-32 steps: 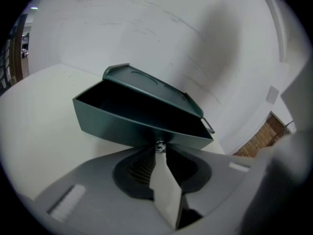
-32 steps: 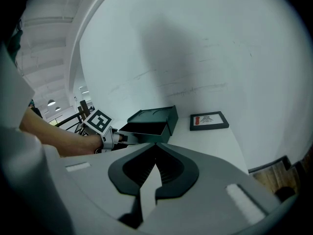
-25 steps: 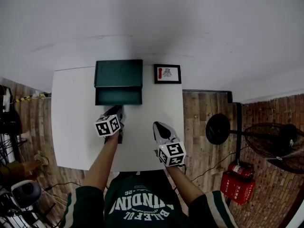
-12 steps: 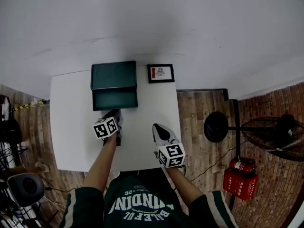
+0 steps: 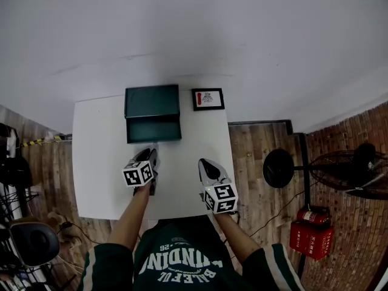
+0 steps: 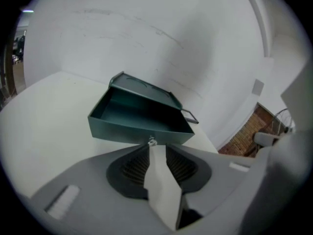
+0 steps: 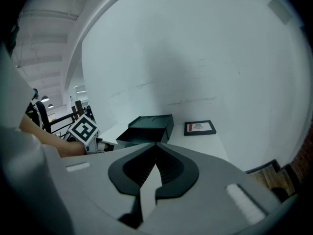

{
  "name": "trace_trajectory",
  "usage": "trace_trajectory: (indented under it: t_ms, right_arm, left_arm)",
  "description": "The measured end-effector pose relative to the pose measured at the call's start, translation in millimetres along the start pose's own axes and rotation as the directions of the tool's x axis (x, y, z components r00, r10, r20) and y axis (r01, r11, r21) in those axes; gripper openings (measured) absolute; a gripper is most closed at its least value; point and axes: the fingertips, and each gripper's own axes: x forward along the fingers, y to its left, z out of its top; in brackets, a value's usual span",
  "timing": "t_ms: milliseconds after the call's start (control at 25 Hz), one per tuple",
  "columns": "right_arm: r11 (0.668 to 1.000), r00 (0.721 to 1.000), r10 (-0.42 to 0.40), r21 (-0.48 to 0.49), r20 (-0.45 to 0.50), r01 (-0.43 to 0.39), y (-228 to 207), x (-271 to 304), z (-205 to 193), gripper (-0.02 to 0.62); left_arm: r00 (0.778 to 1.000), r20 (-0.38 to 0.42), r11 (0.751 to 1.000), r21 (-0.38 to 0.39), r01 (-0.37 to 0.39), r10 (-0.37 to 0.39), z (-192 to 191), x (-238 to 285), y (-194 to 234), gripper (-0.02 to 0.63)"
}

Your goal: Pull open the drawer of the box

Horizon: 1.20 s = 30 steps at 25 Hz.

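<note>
Only the camera has drifted; left claw [image 6: 152, 148] clenched on the knob [image 6: 152, 141] of the drawer [image 6: 137, 116], out from its green box [image 5: 151, 100] at 12 o'clock; right claw [image 7: 156, 145] closed empty, farther off

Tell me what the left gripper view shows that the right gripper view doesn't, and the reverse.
Only the left gripper view: the inside of the open drawer and the small silver knob on its front, at the fingertips of the left gripper. Only the right gripper view: that gripper's marker cube and the person's forearm from the side. Both: the dark green box, the white table and the framed picture, of which the left gripper view catches just an edge.
</note>
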Motion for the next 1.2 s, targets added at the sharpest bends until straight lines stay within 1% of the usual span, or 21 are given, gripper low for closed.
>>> trace_trajectory:
  t_ms: [120, 240, 320, 360, 440, 520, 680, 800, 880, 1080, 1200]
  right_arm:
    - [1.000, 0.999, 0.005, -0.020, 0.035, -0.005, 11, 0, 17, 0.002]
    - [0.999, 0.996, 0.019, -0.037, 0.083, -0.016, 24, -1, 38, 0.002]
    - [0.999, 0.993, 0.027, -0.050, 0.117, -0.022, 32, -3, 53, 0.002]
    - [0.998, 0.991, 0.032, -0.057, 0.132, -0.024, 37, -5, 59, 0.002]
    - [0.997, 0.987, 0.040, -0.072, 0.157, -0.029, 44, -8, 72, 0.002]
    - [0.996, 0.983, 0.048, -0.088, 0.178, -0.033, 52, -12, 84, 0.002]
    - [0.992, 0.974, 0.068, -0.118, 0.215, -0.044, 70, -19, 102, 0.002]
    - [0.989, 0.970, 0.076, -0.138, 0.230, -0.044, 81, -23, 106, 0.002]
    - [0.988, 0.969, 0.082, -0.147, 0.233, -0.048, 86, -25, 106, 0.002]
    - [0.985, 0.966, 0.093, -0.164, 0.243, -0.053, 94, -30, 108, 0.002]
    - [0.984, 0.965, 0.096, -0.170, 0.244, -0.055, 95, -29, 108, 0.002]
  left_arm:
    - [0.998, 0.059, 0.996, 0.085, 0.021, -0.026, 16, -31, -7, 0.124]
    - [0.990, 0.129, 0.983, 0.183, 0.029, -0.053, 38, -64, -15, 0.116]
    - [0.982, 0.169, 0.964, 0.264, 0.039, -0.086, 52, -85, -24, 0.086]
    - [0.977, 0.183, 0.951, 0.305, 0.049, -0.109, 57, -95, -31, 0.051]
    - [0.968, 0.205, 0.924, 0.378, 0.059, -0.146, 67, -113, -44, 0.051]
    - [0.957, 0.236, 0.903, 0.427, 0.052, -0.166, 79, -131, -55, 0.051]
    - [0.933, 0.304, 0.874, 0.486, 0.023, -0.194, 99, -164, -69, 0.051]
    - [0.921, 0.330, 0.860, 0.510, 0.010, -0.207, 103, -181, -76, 0.051]
    - [0.917, 0.338, 0.858, 0.514, 0.006, -0.210, 104, -186, -77, 0.051]
    - [0.909, 0.352, 0.862, 0.506, 0.018, -0.225, 102, -195, -78, 0.051]
    - [0.908, 0.350, 0.859, 0.512, 0.018, -0.228, 101, -195, -80, 0.051]
